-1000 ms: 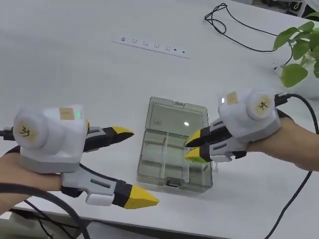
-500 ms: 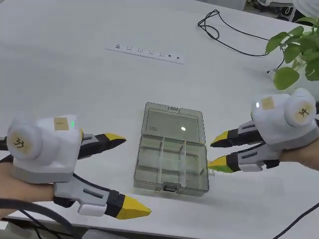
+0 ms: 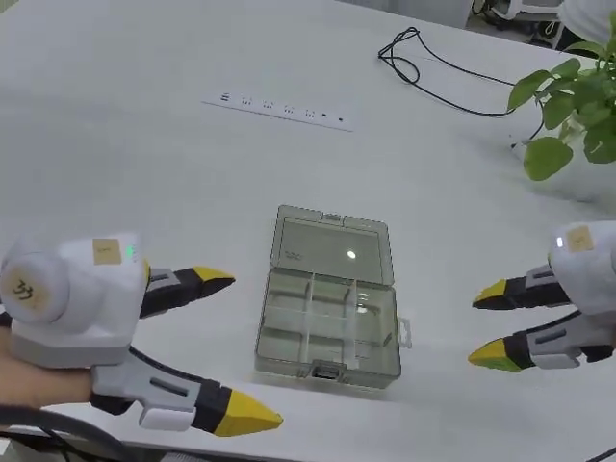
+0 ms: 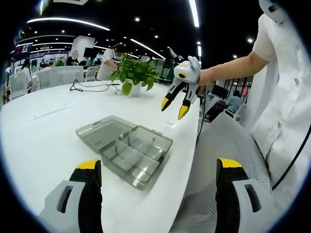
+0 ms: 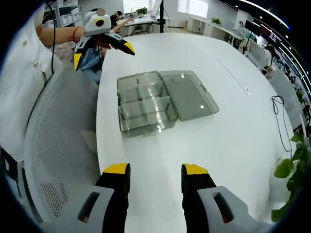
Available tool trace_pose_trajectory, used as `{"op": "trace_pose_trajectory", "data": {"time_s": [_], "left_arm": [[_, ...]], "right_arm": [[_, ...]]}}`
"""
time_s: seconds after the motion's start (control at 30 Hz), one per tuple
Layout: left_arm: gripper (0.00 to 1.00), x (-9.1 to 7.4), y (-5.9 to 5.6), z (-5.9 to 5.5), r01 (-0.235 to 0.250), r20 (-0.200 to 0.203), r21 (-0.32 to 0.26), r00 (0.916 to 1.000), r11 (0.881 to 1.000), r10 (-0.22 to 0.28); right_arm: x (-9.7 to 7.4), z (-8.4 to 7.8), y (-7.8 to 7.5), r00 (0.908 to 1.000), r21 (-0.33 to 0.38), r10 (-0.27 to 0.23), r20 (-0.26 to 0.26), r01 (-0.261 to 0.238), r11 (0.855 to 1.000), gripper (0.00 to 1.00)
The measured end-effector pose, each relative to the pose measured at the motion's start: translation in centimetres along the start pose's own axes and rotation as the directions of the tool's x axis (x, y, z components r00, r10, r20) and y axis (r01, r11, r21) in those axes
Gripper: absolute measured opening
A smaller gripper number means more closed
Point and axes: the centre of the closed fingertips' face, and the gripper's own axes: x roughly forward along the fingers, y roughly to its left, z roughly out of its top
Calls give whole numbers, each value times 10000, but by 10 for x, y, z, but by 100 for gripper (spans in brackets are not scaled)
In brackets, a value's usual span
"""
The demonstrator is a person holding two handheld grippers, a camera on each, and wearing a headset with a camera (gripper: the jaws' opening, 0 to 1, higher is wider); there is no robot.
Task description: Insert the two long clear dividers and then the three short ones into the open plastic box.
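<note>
The white table (image 3: 144, 144) carries the open plastic box (image 3: 332, 252), its lid laid flat behind the tray. Left of the box, the left gripper (image 3: 252, 349) hangs empty with its jaws wide apart. The right gripper (image 3: 476, 330), at the box's right edge a second ago, has drawn well off to the box's right, jaws parted and holding nothing. Inside the box, clear dividers (image 3: 322, 322) form a grid, so insertion looks finished, though I cannot count them.

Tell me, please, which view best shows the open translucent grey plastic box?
The head view: it looks down into the translucent grey plastic box, undistorted, its whole inside plain. The right gripper view shows it whole but fisheye-curved; the left gripper view sees it at a low slant.
</note>
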Motion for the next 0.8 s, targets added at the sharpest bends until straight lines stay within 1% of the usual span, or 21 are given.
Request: {"op": "trace_pose_trajectory", "data": {"time_s": [0.13,0.23,0.3,0.37,0.47,0.57,0.73,0.8], "left_arm": [[100,0,0,-1,17,-41,-16,10000,10000,-17],[100,0,1,0,27,-28,-41,10000,10000,-27],[100,1,0,0,48,-21,-39,10000,10000,-48],[100,1,0,0,75,-33,-52,10000,10000,-75],[100,0,1,0,38,-7,-97,10000,9999,-38],[100,-1,0,0,50,4,-168,10000,9998,-50],[100,-1,1,-1,88,-15,-170,10000,9998,-89],[100,0,1,-1,86,-34,-169,10000,9998,-87]], "right_arm": [[-1,-23,-4,9987,-41,-14,-511,12,10000,46],[0,-34,-9,9976,61,-60,-684,65,10000,46],[1,-45,-13,9952,26,-50,-976,52,10000,46],[3,-59,-15,9908,23,23,-1352,-20,10000,47],[6,-77,-16,9829,-259,107,-1838,-157,9995,47],[8,-95,-21,9694,-620,76,-2454,-235,9978,47],[13,-114,-26,9543,-1050,60,-2989,-391,9937,47],[16,-118,-27,9510,-1125,85,-3091,-455,9926,47]]}}
